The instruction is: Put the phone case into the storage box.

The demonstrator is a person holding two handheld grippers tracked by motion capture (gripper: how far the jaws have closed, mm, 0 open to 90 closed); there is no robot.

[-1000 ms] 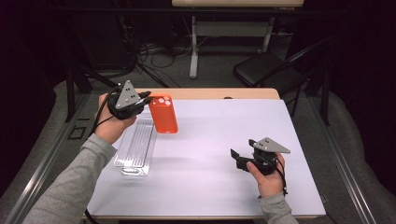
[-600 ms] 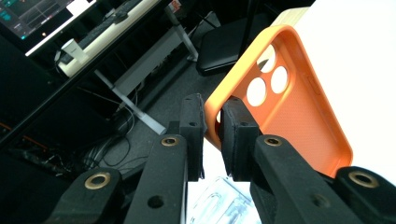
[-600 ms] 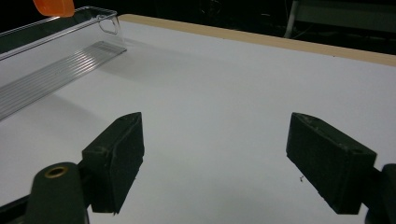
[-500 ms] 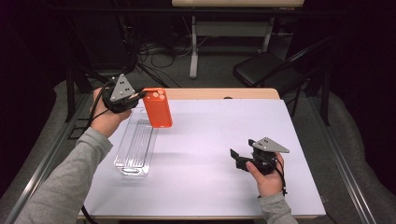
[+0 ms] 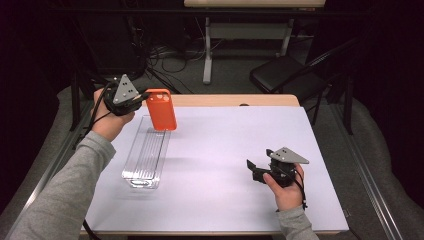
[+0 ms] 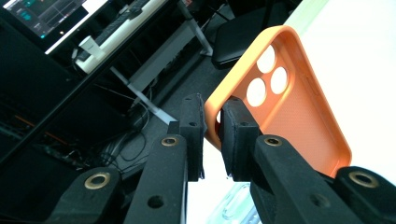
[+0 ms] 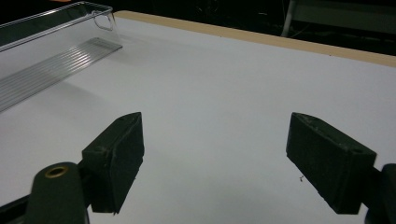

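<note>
An orange phone case (image 5: pixel 161 110) hangs upright in the air over the far end of a clear plastic tray (image 5: pixel 145 156). My left gripper (image 5: pixel 142 98) is shut on the case's top edge, next to the camera holes. In the left gripper view the case (image 6: pixel 299 107) sits clamped between the two black jaws of the left gripper (image 6: pixel 212 122), its hollow inside facing the camera. My right gripper (image 5: pixel 253 168) rests low at the right of the table, open, with nothing between its jaws. The right gripper view has that right gripper (image 7: pixel 215 154) wide open over bare white table, with the tray (image 7: pixel 46 60) farther off at the left.
The long ribbed tray lies lengthwise on the left side of the white table top (image 5: pixel 235 150). A wooden table edge (image 5: pixel 235 100) runs along the far side. Beyond it stand a black chair (image 5: pixel 285 75), cables and a desk leg (image 5: pixel 206 55).
My left gripper has carried the orange case leftward and slightly farther away, from beside the tray to above its far end. The right gripper has stayed put.
</note>
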